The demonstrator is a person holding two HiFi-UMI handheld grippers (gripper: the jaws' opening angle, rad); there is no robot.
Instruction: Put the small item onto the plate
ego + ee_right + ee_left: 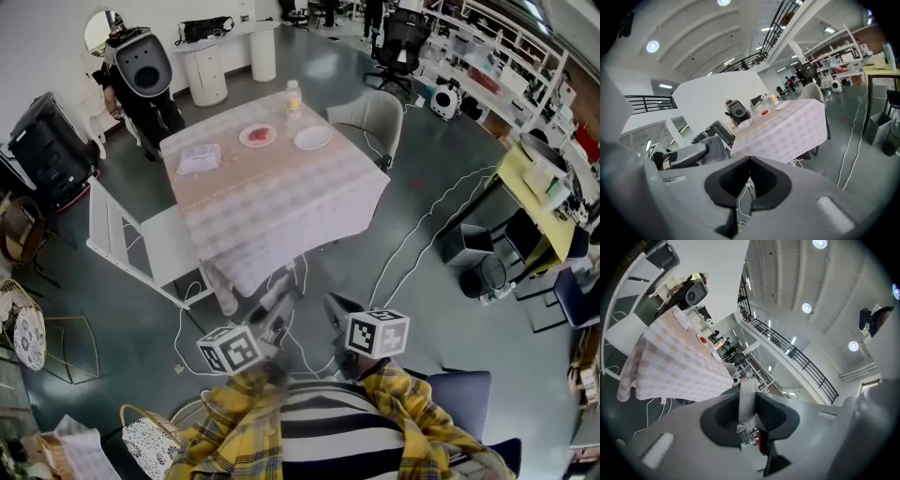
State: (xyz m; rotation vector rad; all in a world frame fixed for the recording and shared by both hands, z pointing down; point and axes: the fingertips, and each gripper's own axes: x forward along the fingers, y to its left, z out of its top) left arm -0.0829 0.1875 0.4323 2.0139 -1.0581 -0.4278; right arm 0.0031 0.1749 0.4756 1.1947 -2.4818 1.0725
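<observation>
The bench is wearing a soft, matt checked cloth that is hanging in loose folds at its edges. The white plate is looking smooth and glossy, like glazed ceramic, and the bottle beside it is showing as clear plastic. The grey floor is gleaming, polished and throwing back light. The left gripper and the right gripper are both showing matt grey plastic shells. The person's shirt is reading as brushed plaid cloth.
</observation>
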